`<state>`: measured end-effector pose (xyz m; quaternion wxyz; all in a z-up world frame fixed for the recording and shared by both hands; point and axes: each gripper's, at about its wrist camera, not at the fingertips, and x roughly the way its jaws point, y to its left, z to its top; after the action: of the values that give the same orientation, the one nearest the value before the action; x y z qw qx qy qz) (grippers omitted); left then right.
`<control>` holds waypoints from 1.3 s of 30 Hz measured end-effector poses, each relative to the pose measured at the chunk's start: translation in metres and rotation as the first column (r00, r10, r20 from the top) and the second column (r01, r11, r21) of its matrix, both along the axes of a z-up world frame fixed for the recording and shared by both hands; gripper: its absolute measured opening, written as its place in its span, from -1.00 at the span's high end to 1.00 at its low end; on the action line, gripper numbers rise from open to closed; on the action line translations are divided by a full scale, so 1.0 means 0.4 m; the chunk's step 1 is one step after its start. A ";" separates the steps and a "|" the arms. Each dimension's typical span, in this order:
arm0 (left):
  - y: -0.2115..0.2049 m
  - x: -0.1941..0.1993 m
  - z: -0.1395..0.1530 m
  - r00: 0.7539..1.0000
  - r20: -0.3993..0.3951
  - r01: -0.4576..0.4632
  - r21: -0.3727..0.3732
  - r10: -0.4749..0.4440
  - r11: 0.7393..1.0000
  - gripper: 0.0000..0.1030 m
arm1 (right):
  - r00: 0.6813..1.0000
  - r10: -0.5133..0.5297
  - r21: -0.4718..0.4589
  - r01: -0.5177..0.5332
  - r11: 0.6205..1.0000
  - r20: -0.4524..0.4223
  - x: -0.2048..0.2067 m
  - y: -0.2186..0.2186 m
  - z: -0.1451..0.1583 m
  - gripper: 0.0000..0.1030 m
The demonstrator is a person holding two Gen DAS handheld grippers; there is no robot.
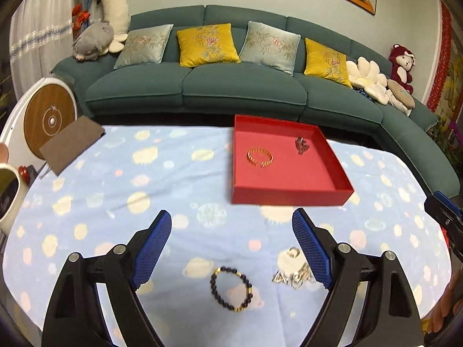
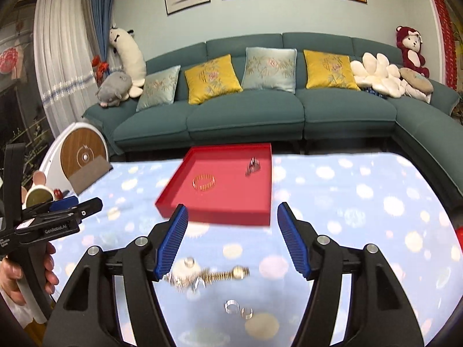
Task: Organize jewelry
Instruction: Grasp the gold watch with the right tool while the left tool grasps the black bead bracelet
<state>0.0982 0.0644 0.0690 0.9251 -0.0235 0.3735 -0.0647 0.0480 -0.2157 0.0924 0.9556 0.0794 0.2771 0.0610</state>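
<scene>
A red tray sits on the blue patterned cloth and holds a gold bracelet and a dark silver piece. My left gripper is open and empty above a dark beaded bracelet and a silver chain heap. My right gripper is open and empty above a silver and gold chain and two small silver rings. The left gripper also shows in the right wrist view.
A teal sofa with cushions and plush toys stands behind the table. A brown pad lies at the table's far left corner. A cup stands at the left edge. A round white and wood device stands beyond.
</scene>
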 end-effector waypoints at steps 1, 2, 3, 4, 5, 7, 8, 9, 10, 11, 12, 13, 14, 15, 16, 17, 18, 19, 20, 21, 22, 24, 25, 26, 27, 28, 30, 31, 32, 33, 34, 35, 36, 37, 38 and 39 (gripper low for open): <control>0.011 -0.011 -0.024 1.000 -0.021 -0.012 -0.006 0.012 1.000 -0.61 | 1.000 -0.002 0.002 0.002 1.000 -0.015 -0.011 0.003 -0.018 -0.20; 0.025 -0.019 -0.051 0.999 -0.044 -0.030 -0.016 0.029 0.999 -0.61 | 1.000 -0.003 0.004 0.003 1.000 -0.028 -0.020 0.005 -0.035 -0.20; 0.037 -0.028 -0.074 0.997 -0.063 -0.048 -0.024 0.046 0.999 -0.60 | 0.999 -0.008 0.001 0.008 1.000 -0.035 -0.028 0.008 -0.051 -0.20; 0.050 -0.034 -0.097 0.995 -0.080 -0.061 -0.037 0.058 0.997 -0.61 | 0.999 -0.012 -0.002 0.012 1.000 -0.042 -0.032 0.007 -0.067 -0.20; 0.059 -0.037 -0.117 0.993 -0.095 -0.070 -0.050 0.065 0.996 -0.60 | 0.999 -0.010 0.000 0.010 1.000 -0.050 -0.036 0.009 -0.080 -0.20; 0.072 -0.045 -0.162 0.989 -0.126 -0.092 -0.065 0.084 0.994 -0.60 | 0.998 -0.004 0.000 0.004 1.000 -0.066 -0.045 0.013 -0.106 -0.20; 0.076 -0.050 -0.183 0.987 -0.137 -0.100 -0.069 0.090 0.993 -0.60 | 0.997 0.002 -0.004 -0.002 1.000 -0.078 -0.046 0.018 -0.120 -0.20; 0.078 -0.052 -0.203 0.984 -0.148 -0.105 -0.067 0.095 0.992 -0.60 | 0.996 0.007 -0.012 -0.008 1.000 -0.092 -0.046 0.025 -0.139 -0.20; 0.076 -0.049 -0.219 0.983 -0.160 -0.106 -0.063 0.094 0.992 -0.60 | 0.994 0.013 -0.019 -0.015 1.000 -0.109 -0.042 0.031 -0.152 -0.20; 0.073 -0.047 -0.233 0.981 -0.172 -0.105 -0.053 0.095 0.993 -0.60 | 0.992 0.017 -0.024 -0.020 0.999 -0.126 -0.040 0.043 -0.173 -0.20; 0.067 -0.048 -0.242 0.980 -0.177 -0.103 -0.042 0.094 0.994 -0.60 | 0.990 0.017 -0.026 -0.021 0.999 -0.141 -0.038 0.048 -0.191 -0.20; 0.061 -0.049 -0.249 0.980 -0.175 -0.098 -0.031 0.092 0.995 -0.60 | 0.987 0.018 -0.023 -0.022 0.999 -0.157 -0.033 0.051 -0.207 -0.20; 0.054 -0.050 -0.251 0.981 -0.172 -0.092 -0.023 0.087 0.995 -0.60 | 0.985 0.017 -0.023 -0.022 0.999 -0.172 -0.026 0.053 -0.219 -0.20; 0.046 -0.050 -0.251 0.983 -0.168 -0.083 -0.022 0.078 0.996 -0.60 | 0.983 0.015 -0.023 -0.020 1.000 -0.186 -0.021 0.055 -0.229 -0.20; 0.036 -0.051 -0.249 0.984 -0.164 -0.070 -0.022 0.066 0.997 -0.60 | 0.980 0.014 -0.022 -0.019 1.000 -0.197 -0.016 0.056 -0.241 -0.20; 0.026 -0.051 -0.248 0.986 -0.160 -0.058 -0.020 0.054 0.998 -0.60 | 0.979 0.012 -0.023 -0.017 1.000 -0.203 -0.011 0.057 -0.247 -0.20; 0.013 -0.052 -0.247 0.986 -0.158 -0.045 -0.016 0.042 0.999 -0.60 | 0.978 0.007 -0.028 -0.013 1.000 -0.209 -0.004 0.056 -0.254 -0.20; 0.002 -0.051 -0.246 0.987 -0.159 -0.035 -0.013 0.033 0.999 -0.60 | 0.976 0.002 -0.033 -0.009 0.999 -0.218 0.003 0.055 -0.261 -0.20; -0.008 -0.049 -0.247 0.987 -0.160 -0.028 -0.010 0.026 1.000 -0.60 | 0.973 -0.001 -0.029 -0.005 1.000 -0.231 0.015 0.052 -0.271 -0.18; -0.017 -0.047 -0.247 0.987 -0.160 -0.023 -0.008 0.021 1.000 -0.60 | 0.969 -0.003 -0.016 -0.001 1.000 -0.248 0.028 0.047 -0.283 -0.13; -0.025 -0.045 -0.247 0.987 -0.160 -0.018 -0.003 0.017 1.000 -0.60 | 0.964 -0.003 -0.002 0.003 1.000 -0.265 0.041 0.043 -0.296 -0.10; -0.037 -0.042 -0.247 0.987 -0.158 -0.015 0.010 0.016 1.000 -0.60 | 0.953 -0.001 0.031 0.011 0.999 -0.304 0.065 0.035 -0.325 0.06; -0.041 -0.041 -0.247 0.988 -0.154 -0.017 0.016 0.020 1.000 -0.60 | 0.948 0.002 0.046 0.013 0.999 -0.318 0.074 0.035 -0.337 0.08; -0.042 -0.040 -0.246 0.988 -0.151 -0.017 0.018 0.020 1.000 -0.60 | 0.943 0.009 0.066 0.014 0.998 -0.333 0.083 0.034 -0.348 0.09; -0.043 -0.039 -0.246 0.988 -0.153 -0.018 0.017 0.020 1.000 -0.60 | 0.939 0.016 0.083 0.013 0.996 -0.343 0.090 0.035 -0.356 0.10; -0.042 -0.037 -0.246 0.988 -0.154 -0.020 0.014 0.022 1.000 -0.60 | 0.936 0.021 0.094 0.013 0.995 -0.351 0.096 0.039 -0.362 0.10; -0.036 -0.035 -0.246 0.988 -0.153 -0.028 0.007 0.029 1.000 -0.60 | 0.932 0.018 0.101 0.020 0.995 -0.363 0.106 0.047 -0.374 0.10; -0.032 -0.034 -0.246 0.988 -0.153 -0.034 0.005 0.034 0.999 -0.60 | 0.929 0.018 0.109 0.024 0.994 -0.370 0.112 0.050 -0.378 0.10; -0.028 -0.032 -0.247 0.987 -0.155 -0.037 0.003 0.037 0.999 -0.60 | 0.925 0.018 0.121 0.030 0.992 -0.379 0.120 0.053 -0.383 0.10; -0.024 -0.030 -0.248 0.986 -0.159 -0.041 -0.001 0.041 0.999 -0.60 | 0.922 0.017 0.132 0.037 0.991 -0.386 0.128 0.055 -0.387 0.10; -0.019 -0.029 -0.249 0.986 -0.162 -0.045 -0.004 0.044 0.999 -0.60 | 0.923 0.008 0.130 0.045 0.991 -0.384 0.134 0.059 -0.387 0.10; -0.013 -0.028 -0.250 0.985 -0.164 -0.050 -0.007 0.048 0.999 -0.60 | 0.924 0.002 0.124 0.049 0.991 -0.383 0.140 0.065 -0.386 0.10; -0.008 -0.027 -0.251 0.985 -0.166 -0.054 -0.009 0.051 0.999 -0.60 | 0.924 -0.002 0.124 0.054 0.991 -0.382 0.146 0.069 -0.385 0.10; -0.002 -0.026 -0.252 0.984 -0.168 -0.057 -0.010 0.055 0.998 -0.60 | 0.925 -0.010 0.126 0.062 0.990 -0.381 0.152 0.072 -0.385 0.10; 0.002 -0.026 -0.254 0.984 -0.171 -0.061 -0.010 0.059 0.998 -0.60 | 0.925 -0.018 0.124 0.070 0.990 -0.379 0.159 0.073 -0.385 0.10; 0.009 -0.025 -0.256 0.983 -0.173 -0.066 -0.012 0.063 0.998 -0.60 | 0.926 -0.025 0.120 0.076 0.990 -0.377 0.165 0.076 -0.386 0.10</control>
<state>0.0882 0.0679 -0.0333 0.8905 -0.0491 0.4509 -0.0357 0.1141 -0.1853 -0.0619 0.8791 0.1600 0.4474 0.0382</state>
